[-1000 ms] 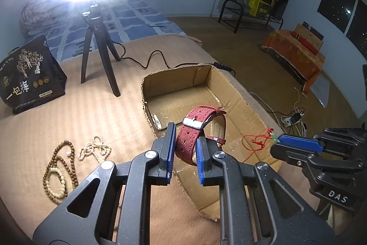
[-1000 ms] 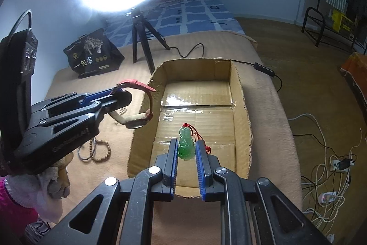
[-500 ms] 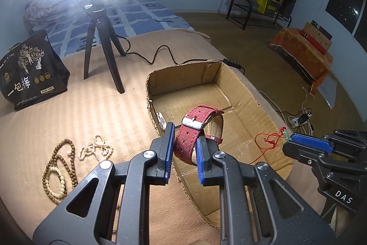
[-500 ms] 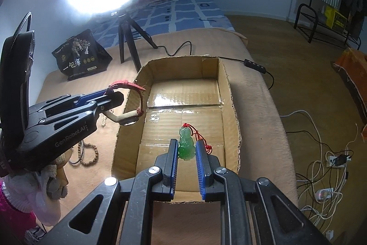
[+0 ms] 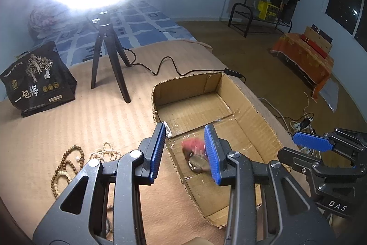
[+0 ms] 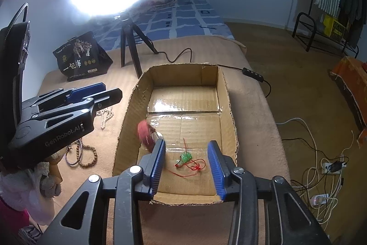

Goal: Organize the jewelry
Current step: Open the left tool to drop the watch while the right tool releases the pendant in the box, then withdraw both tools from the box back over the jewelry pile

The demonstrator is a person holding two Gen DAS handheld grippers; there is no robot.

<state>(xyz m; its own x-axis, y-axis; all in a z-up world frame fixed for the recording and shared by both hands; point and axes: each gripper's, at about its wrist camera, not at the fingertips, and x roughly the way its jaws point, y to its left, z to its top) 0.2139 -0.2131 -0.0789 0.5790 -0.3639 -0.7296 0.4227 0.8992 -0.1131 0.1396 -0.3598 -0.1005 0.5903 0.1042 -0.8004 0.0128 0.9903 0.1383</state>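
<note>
While the red-strapped watch [image 6: 146, 133] blurs against the cardboard box's [image 6: 229, 107] left wall and the green pendant [image 6: 185, 157] lies on its floor, both grippers, left [image 5: 185, 150] and right [image 6: 186, 163], gape wide, holding nothing; lift straight up, then fetch the bead strands [image 5: 66, 164] on the bed.

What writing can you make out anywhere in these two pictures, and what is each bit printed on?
"GenRobot.AI" on the side of the left tool, seen from the right wrist.
"DAS" on the body of the right tool, seen from the left wrist; the rest is cut off.
"一包梅" on the black bag.
The bag's small gold seals and white label are too small to read.
</note>
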